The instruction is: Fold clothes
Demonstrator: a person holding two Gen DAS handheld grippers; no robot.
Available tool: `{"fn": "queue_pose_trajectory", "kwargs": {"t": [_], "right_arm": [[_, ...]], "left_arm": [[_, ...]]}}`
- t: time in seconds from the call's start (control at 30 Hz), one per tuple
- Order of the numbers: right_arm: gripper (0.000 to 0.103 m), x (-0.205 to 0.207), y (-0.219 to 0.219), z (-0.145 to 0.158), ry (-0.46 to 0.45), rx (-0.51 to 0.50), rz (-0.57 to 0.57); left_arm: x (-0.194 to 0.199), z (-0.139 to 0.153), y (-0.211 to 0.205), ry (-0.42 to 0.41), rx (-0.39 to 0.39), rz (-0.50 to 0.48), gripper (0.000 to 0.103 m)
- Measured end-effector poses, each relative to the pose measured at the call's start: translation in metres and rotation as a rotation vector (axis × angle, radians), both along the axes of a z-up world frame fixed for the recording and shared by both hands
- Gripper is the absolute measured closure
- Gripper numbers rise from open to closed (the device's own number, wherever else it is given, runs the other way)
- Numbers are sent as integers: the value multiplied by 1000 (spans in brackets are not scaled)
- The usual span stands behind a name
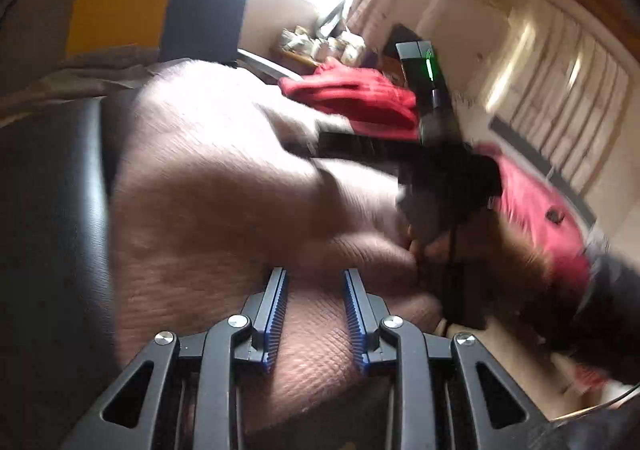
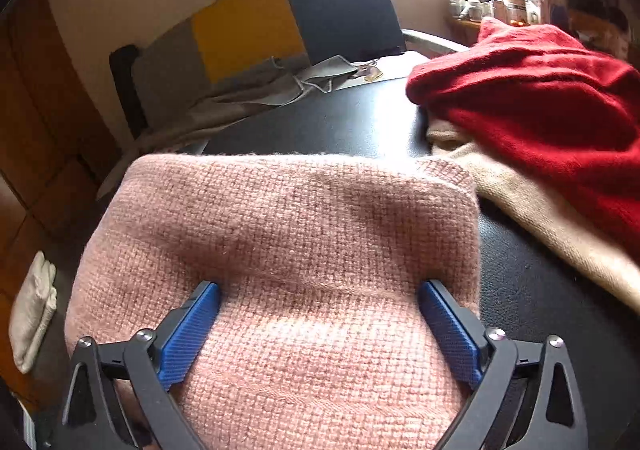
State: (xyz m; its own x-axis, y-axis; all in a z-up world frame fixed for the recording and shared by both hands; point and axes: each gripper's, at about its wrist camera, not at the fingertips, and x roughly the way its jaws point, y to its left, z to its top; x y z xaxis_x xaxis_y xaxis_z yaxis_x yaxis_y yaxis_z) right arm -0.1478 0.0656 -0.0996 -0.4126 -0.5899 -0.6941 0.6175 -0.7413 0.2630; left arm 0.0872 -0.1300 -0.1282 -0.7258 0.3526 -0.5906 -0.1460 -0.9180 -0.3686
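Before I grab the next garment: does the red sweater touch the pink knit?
Apart. The right wrist view shows black table between the red sweater and the pink knit.

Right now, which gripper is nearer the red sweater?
Right. The right gripper hangs open over the pink knit, beside the red sweater; the left gripper sits farther back across that knit.

Folded knit [image 2: 280, 234] on table [image 2: 340, 122]; sweater pile [image 2: 532, 98] right (touching).
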Motion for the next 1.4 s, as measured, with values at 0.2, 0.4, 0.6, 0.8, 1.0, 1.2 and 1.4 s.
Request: {"fn": "queue_pose_trajectory", "kwargs": {"t": [0.2, 0.4, 0.6, 0.8, 1.0, 1.2, 1.4], "right_arm": [[0, -2, -1, -13, -9, -21, 3], [0, 0, 3, -21, -8, -45, 3], [0, -2, 7, -30, -9, -71, -4], [0, -6, 3, -30, -4, -73, 1], [0, -16, 5, -26, -34, -103, 10], [0, -30, 55, -11, -226, -357, 5], [0, -34, 112, -17, -310, -358, -18]], "left_arm": [[-32, 61, -52, 144, 6, 75, 71], [-129, 36, -50, -73, -240, 73, 71], [-141, 4, -47, -105, -227, 186, 69], [-135, 0, -46, -79, -213, 233, 69], [-104, 21, -87, -29, 89, 231, 68], [-52, 4, -141, -91, 320, 248, 56], [-35, -14, -142, -98, 451, 156, 40]]}}
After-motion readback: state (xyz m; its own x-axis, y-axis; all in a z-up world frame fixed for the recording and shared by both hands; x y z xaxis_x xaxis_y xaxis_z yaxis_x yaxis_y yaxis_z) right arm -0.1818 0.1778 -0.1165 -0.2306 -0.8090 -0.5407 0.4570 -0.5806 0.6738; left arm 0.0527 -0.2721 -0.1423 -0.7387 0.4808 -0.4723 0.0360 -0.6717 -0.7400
